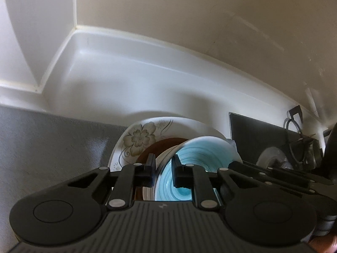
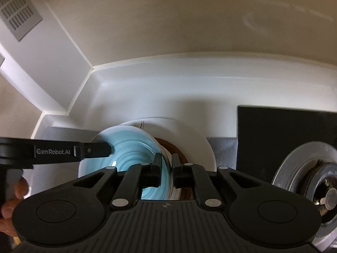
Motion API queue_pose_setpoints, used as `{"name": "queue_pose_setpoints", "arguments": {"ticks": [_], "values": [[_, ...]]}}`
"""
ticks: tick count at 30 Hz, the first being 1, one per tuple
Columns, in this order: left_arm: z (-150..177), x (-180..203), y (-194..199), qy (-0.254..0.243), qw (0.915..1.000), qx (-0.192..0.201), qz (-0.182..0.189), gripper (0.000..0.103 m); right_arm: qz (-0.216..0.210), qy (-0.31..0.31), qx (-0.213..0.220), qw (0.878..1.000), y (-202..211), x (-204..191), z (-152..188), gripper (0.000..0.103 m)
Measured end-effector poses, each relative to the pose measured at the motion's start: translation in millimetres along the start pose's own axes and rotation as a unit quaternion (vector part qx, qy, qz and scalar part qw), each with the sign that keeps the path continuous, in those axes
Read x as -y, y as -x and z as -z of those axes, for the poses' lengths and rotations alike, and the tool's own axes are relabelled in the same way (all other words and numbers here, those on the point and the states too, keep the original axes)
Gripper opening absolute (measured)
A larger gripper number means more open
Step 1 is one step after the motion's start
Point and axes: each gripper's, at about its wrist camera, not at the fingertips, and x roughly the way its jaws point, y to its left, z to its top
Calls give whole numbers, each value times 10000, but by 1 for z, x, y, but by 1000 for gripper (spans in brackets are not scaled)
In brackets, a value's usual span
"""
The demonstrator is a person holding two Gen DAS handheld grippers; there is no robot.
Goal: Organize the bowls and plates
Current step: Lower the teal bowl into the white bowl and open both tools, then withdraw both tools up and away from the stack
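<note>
A light blue swirl bowl (image 1: pixel 198 158) (image 2: pixel 130 149) sits over a brown plate (image 1: pixel 160 147) (image 2: pixel 179 149) on a white floral plate (image 1: pixel 139 137) (image 2: pixel 189 130). My left gripper (image 1: pixel 163 166) has its fingers on either side of the bowl's left rim, closed on it. My right gripper (image 2: pixel 166 166) has its fingers closed on the bowl's right rim. The left gripper's finger (image 2: pixel 96 149) shows in the right wrist view touching the bowl's far left side. The right gripper's arm (image 1: pixel 273 175) shows at the right in the left wrist view.
The plates lie on a grey mat (image 1: pixel 52 143) on a white counter (image 1: pixel 126 80) in a wall corner. A black stovetop (image 2: pixel 273 130) with a metal burner (image 2: pixel 311 175) is to the right. A vent (image 2: pixel 16 10) is on the left wall.
</note>
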Motion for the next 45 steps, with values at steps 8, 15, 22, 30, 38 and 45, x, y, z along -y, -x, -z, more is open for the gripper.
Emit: {"name": "queue_pose_setpoints", "arguments": {"ticks": [8, 15, 22, 30, 38, 45], "values": [[-9, -6, -12, 188, 9993, -322, 15, 20, -151, -342, -539, 9978, -9, 10, -18, 10], [1, -3, -6, -47, 9995, -190, -229, 44, -144, -404, -702, 9966, -14, 12, -14, 9], [3, -6, 7, -158, 9992, 70, -373, 57, 60, -18, -424, 9991, -4, 1, -11, 9], [-5, -15, -10, 152, 9992, -300, -230, 62, -40, -337, -636, 9974, -4, 11, -10, 8], [-2, -13, -14, 73, 9989, -322, -339, 66, -29, -419, -761, 9962, -4, 9, -8, 8], [1, -13, 1, 118, 9998, -116, -137, 83, 4, -430, -743, 9963, 0, 11, -8, 13]]}}
